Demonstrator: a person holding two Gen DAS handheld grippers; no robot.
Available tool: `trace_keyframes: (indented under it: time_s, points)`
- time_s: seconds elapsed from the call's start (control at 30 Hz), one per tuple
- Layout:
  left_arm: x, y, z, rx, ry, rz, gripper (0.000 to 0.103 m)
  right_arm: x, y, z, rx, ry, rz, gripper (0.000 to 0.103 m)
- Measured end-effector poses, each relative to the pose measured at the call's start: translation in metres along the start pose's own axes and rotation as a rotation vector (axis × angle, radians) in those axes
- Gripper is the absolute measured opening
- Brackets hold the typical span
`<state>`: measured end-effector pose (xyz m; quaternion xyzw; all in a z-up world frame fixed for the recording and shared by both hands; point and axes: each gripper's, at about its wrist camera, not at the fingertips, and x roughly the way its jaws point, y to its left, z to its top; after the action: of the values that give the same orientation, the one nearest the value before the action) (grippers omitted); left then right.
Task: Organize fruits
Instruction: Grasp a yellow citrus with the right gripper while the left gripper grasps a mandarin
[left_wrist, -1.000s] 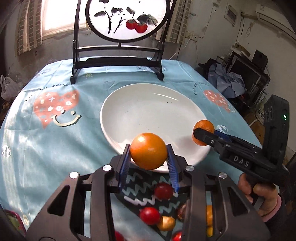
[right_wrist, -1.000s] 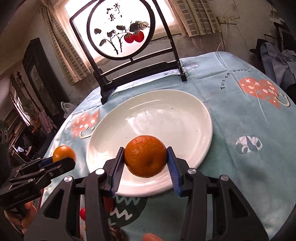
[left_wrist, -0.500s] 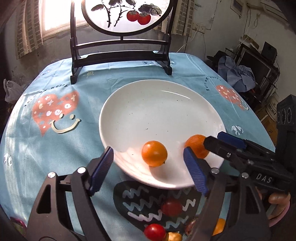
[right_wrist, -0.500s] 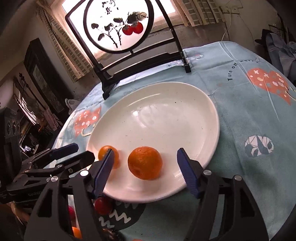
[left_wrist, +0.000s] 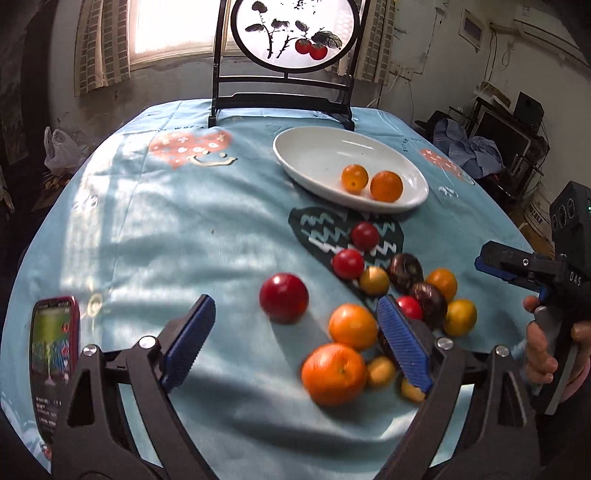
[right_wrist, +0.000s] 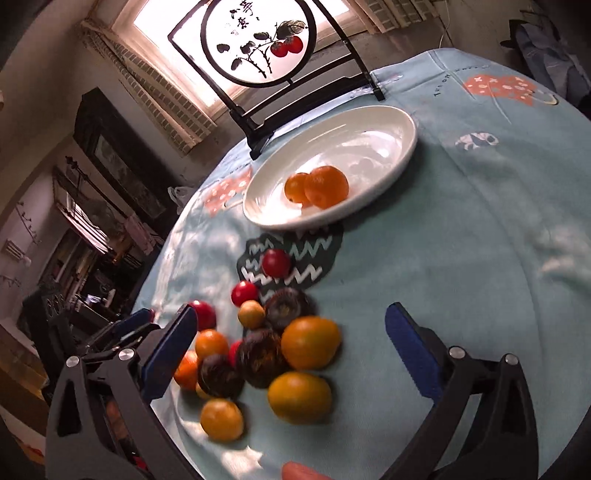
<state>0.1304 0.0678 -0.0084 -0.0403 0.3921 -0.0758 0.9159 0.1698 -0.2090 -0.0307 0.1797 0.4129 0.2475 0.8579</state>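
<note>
A white plate (left_wrist: 317, 158) (right_wrist: 369, 122) holds two oranges (left_wrist: 386, 186) (right_wrist: 327, 186). A pile of loose fruit lies on the blue tablecloth nearer me: oranges (left_wrist: 333, 373) (right_wrist: 310, 342), red tomatoes (left_wrist: 283, 297) (right_wrist: 276, 263), dark fruits (left_wrist: 405, 267) (right_wrist: 263, 357) and small yellow ones (left_wrist: 374, 280) (right_wrist: 299, 397). My left gripper (left_wrist: 295, 339) is open and empty, low over the pile's left side. My right gripper (right_wrist: 295, 349) is open and empty above the pile; it also shows at the right edge of the left wrist view (left_wrist: 517, 267).
A black stand with a round painted screen (left_wrist: 291, 33) (right_wrist: 258, 40) stands at the table's far edge behind the plate. A red phone (left_wrist: 51, 354) lies at the near left of the table. Room clutter surrounds the table.
Both grippers opened and let their oranges go onto the plate. Both then pulled back from the plate to the fruit pile.
</note>
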Motion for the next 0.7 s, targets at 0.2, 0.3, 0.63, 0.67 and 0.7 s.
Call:
trace_keyframes:
  time_s: [0.2,0.3,0.63,0.67,0.7]
  points:
    - [-0.009,-0.002,-0.04,0.058,-0.009,-0.05,0.091,-0.008,0.014,-0.049,-0.141,0.039,-0.156,0.093]
    - [-0.007,-0.007,-0.046,0.088,-0.009,-0.043,0.091,-0.009,0.021,-0.057,-0.199,0.01,-0.228,0.081]
    - [-0.008,-0.011,-0.046,0.115,-0.025,-0.057,0.091,0.007,0.029,-0.054,-0.234,0.056,-0.219,0.059]
    - [-0.008,-0.011,-0.046,0.115,-0.025,-0.059,0.091,0.009,0.029,-0.053,-0.233,0.06,-0.218,0.059]
    - [-0.008,-0.011,-0.046,0.117,-0.024,-0.06,0.091,0.012,0.03,-0.053,-0.231,0.069,-0.218,0.058]
